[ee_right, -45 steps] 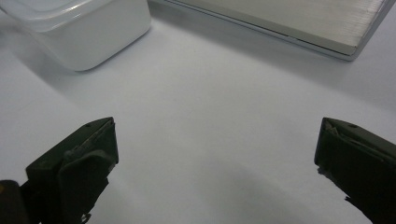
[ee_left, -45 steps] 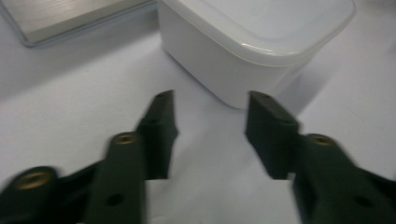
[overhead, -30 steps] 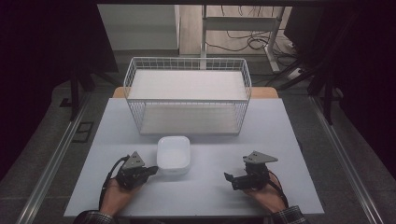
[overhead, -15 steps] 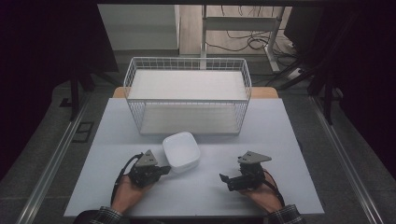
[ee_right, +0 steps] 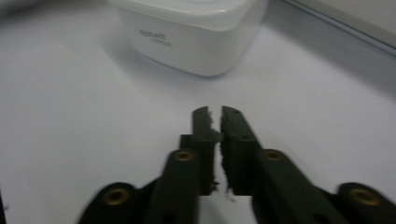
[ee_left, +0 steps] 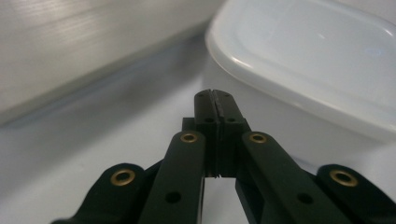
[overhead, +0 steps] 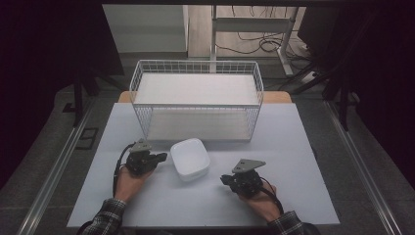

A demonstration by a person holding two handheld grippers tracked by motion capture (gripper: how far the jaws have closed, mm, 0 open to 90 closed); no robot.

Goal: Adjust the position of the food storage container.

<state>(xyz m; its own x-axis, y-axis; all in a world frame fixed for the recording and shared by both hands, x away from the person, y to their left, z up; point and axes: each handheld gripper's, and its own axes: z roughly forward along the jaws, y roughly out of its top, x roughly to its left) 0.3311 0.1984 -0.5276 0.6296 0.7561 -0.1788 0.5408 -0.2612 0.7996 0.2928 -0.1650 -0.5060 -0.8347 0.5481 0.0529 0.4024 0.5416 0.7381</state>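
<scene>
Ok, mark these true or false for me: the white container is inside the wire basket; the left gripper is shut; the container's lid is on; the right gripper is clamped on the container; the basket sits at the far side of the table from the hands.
1. The white container is inside the wire basket. False: it stands on the table, in front of the basket.
2. The left gripper is shut. True: its jaws meet, nothing between them.
3. The container's lid is on. True.
4. The right gripper is clamped on the container. False: it is apart from the container; its jaws have just been closing, on nothing.
5. The basket sits at the far side of the table. True.
</scene>
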